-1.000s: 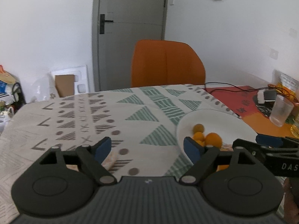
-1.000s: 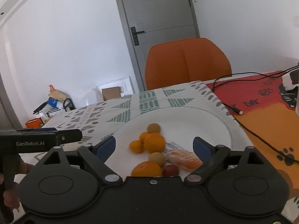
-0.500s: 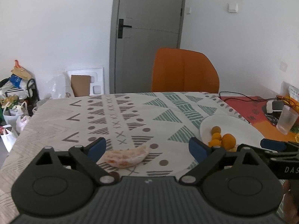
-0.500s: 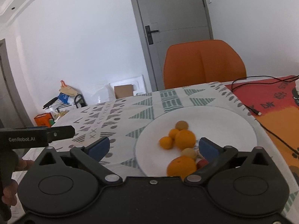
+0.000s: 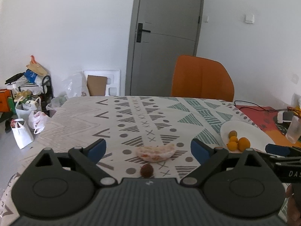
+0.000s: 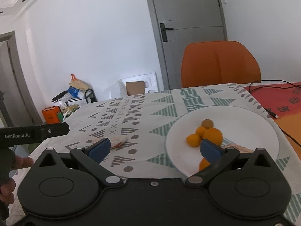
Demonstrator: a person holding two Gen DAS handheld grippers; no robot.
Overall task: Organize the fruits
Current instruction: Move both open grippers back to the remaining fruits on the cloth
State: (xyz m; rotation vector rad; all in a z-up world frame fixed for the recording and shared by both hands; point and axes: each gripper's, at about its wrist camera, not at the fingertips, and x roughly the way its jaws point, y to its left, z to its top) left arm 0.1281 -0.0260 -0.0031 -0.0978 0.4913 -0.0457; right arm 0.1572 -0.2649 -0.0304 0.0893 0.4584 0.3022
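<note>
A white plate holds several orange fruits and a brownish one; the plate also shows at the right of the left wrist view. A wrapped pink-white fruit segment lies on the patterned tablecloth, with a small dark red fruit just in front of it. My left gripper is open and empty, just behind these two. My right gripper is open and empty, above the plate's left rim. The segment shows by its left finger.
An orange chair stands behind the table. A black cable runs over the red-orange mat at right. A clear cup stands at the far right. Bags and boxes clutter the floor at left.
Both grippers have pulled back and swung left. The left view now has the wrapped segment and dark red fruit between its fingers. The right gripper has moved off the plate's centre to its left rim.
</note>
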